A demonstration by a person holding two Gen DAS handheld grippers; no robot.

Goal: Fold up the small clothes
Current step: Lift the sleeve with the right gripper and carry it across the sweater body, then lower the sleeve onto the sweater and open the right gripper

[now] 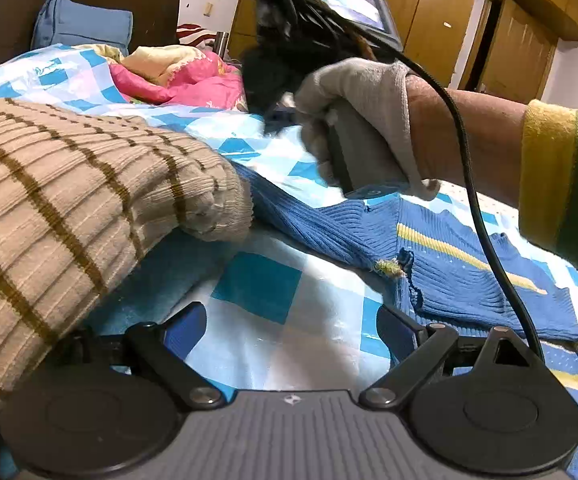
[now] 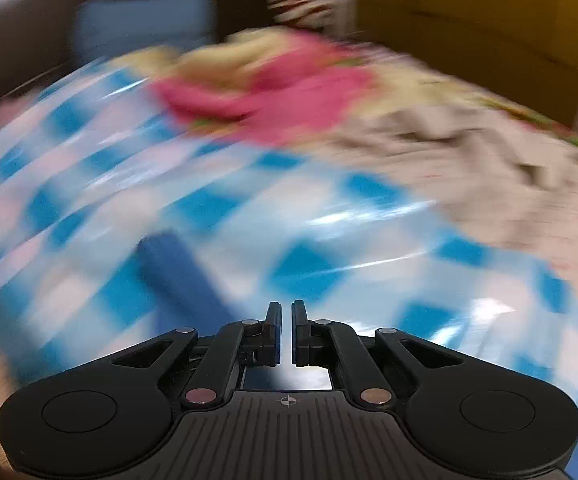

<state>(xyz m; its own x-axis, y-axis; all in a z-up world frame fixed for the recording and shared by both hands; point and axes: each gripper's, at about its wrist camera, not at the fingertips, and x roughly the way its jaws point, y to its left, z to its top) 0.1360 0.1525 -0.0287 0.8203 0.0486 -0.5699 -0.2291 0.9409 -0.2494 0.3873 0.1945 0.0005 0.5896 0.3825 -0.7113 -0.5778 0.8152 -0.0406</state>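
Observation:
A small blue knit sweater (image 1: 449, 264) with a yellow stripe lies spread on the blue-and-white checked sheet (image 1: 273, 344), its sleeve running up to the left. A folded beige striped knit (image 1: 69, 208) sits at the left. My left gripper (image 1: 291, 320) is open and empty, low over the sheet, just short of the sweater. My right gripper (image 2: 286, 332) is nearly shut with nothing between its fingers; its view is motion-blurred, with a blue sleeve-like strip (image 2: 181, 276) to its left. The gloved hand (image 1: 361, 120) that holds the right gripper shows above the sweater.
A pink and yellow quilt (image 1: 185, 76) is heaped at the back of the bed, also seen blurred in the right wrist view (image 2: 281, 92). A blue pillow (image 1: 85, 24) leans on the headboard. Wooden wardrobes (image 1: 429, 12) stand behind. A black cable (image 1: 477, 200) hangs across the sweater.

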